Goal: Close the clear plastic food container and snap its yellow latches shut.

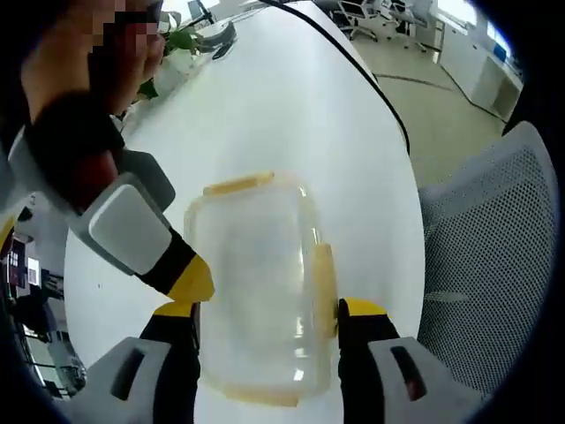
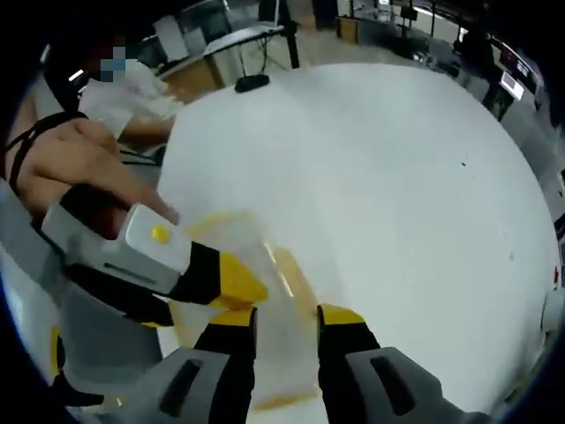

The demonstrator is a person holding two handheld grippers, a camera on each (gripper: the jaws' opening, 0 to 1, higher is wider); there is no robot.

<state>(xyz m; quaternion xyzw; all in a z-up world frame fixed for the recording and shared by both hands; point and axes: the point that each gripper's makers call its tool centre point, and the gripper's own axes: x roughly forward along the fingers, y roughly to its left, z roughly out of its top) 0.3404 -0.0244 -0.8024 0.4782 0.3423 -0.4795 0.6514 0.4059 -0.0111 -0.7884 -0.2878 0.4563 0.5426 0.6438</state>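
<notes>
The container (image 1: 260, 291) is seen lower centre, desk (image 1: 291, 115) bare above. Left gripper (image 1: 269, 322) jaws straddle it wide; right gripper (image 2: 287, 322) jaws pinch its edge.

A broad white tabletop (image 1: 291, 115) with a rounded edge carries the clear plastic food container (image 1: 256, 283), lid on, its yellow latches (image 1: 324, 276) along the sides. At the far end sit a potted plant (image 1: 172, 44) and a dark object (image 2: 252, 83).

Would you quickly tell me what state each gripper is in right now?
Left gripper: open, its fingers straddling the clear container, not clamped.
Right gripper: fingers close together around the container's edge; whether it grips cannot be told.
</notes>
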